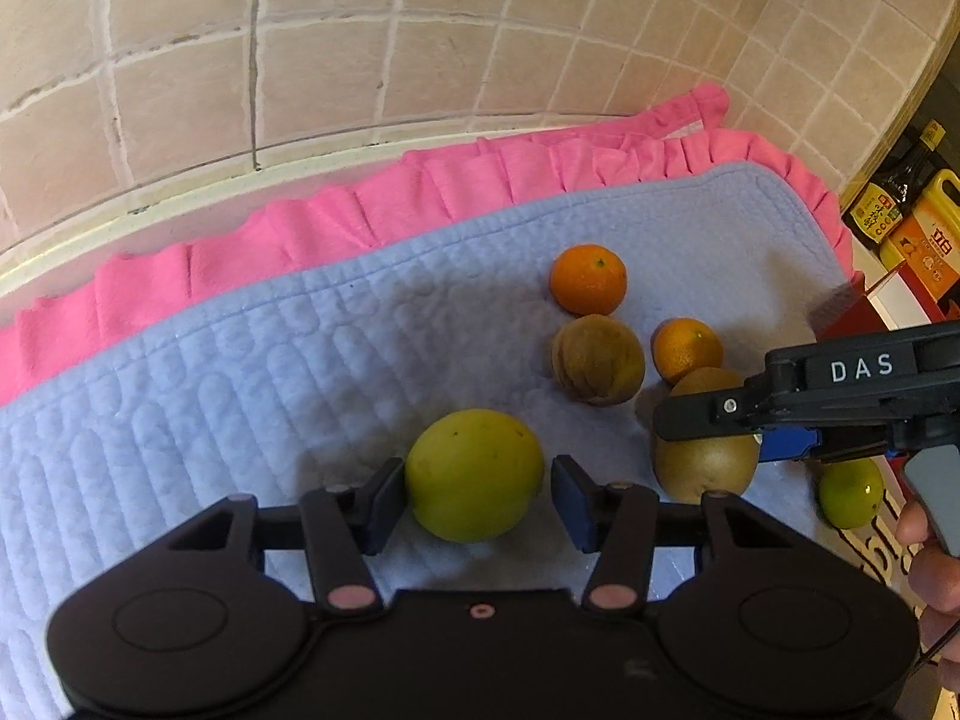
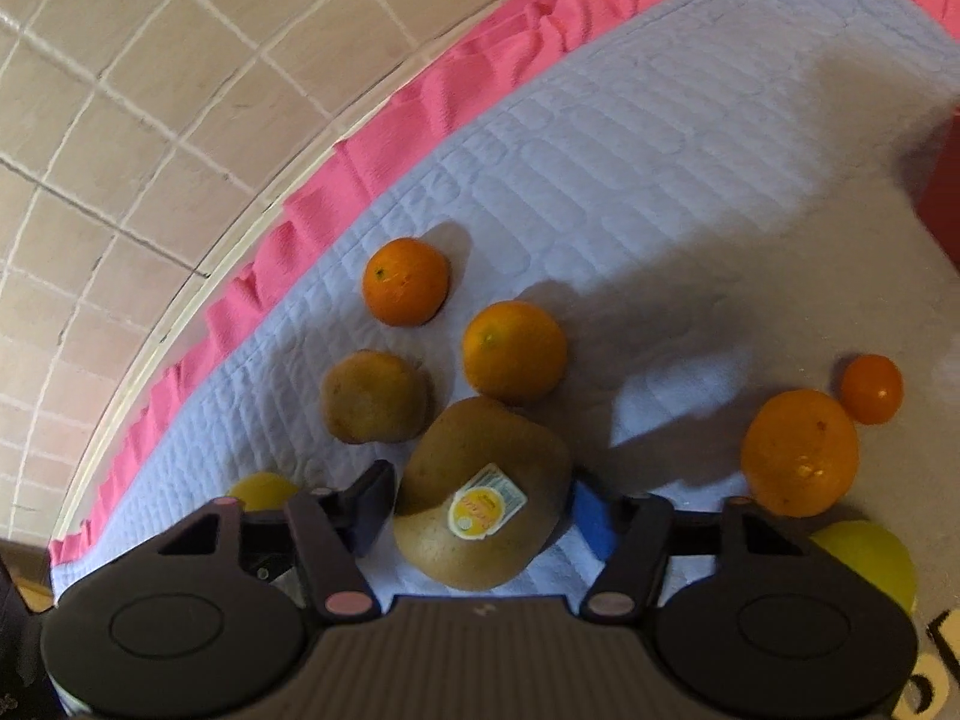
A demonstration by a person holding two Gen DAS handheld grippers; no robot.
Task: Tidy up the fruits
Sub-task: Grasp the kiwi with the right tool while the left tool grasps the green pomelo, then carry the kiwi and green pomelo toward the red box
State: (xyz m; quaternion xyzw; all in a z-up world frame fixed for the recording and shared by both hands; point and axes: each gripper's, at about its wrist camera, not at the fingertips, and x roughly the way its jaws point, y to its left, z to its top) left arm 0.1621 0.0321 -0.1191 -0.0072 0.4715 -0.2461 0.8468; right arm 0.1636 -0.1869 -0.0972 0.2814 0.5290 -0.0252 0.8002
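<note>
In the left wrist view my left gripper [image 1: 477,495] has its jaws around a yellow-green lemon [image 1: 474,474] on the blue quilted mat [image 1: 240,372]; a small gap shows at the right pad. In the right wrist view my right gripper [image 2: 483,510] closes on a brown kiwi with a sticker [image 2: 480,498]. The right gripper also shows in the left wrist view [image 1: 708,420] over that kiwi [image 1: 702,468]. Another kiwi [image 2: 375,399] [image 1: 597,360] and oranges [image 2: 405,282] [image 2: 513,351] [image 1: 588,279] [image 1: 687,348] lie beyond.
More oranges [image 2: 801,453] [image 2: 870,390] and a green fruit [image 2: 870,558] [image 1: 852,492] lie at the right. A pink ruffled cloth [image 1: 300,228] borders the mat against the tiled wall [image 1: 360,30]. Bottles [image 1: 900,204] and a red box [image 1: 870,306] stand at far right.
</note>
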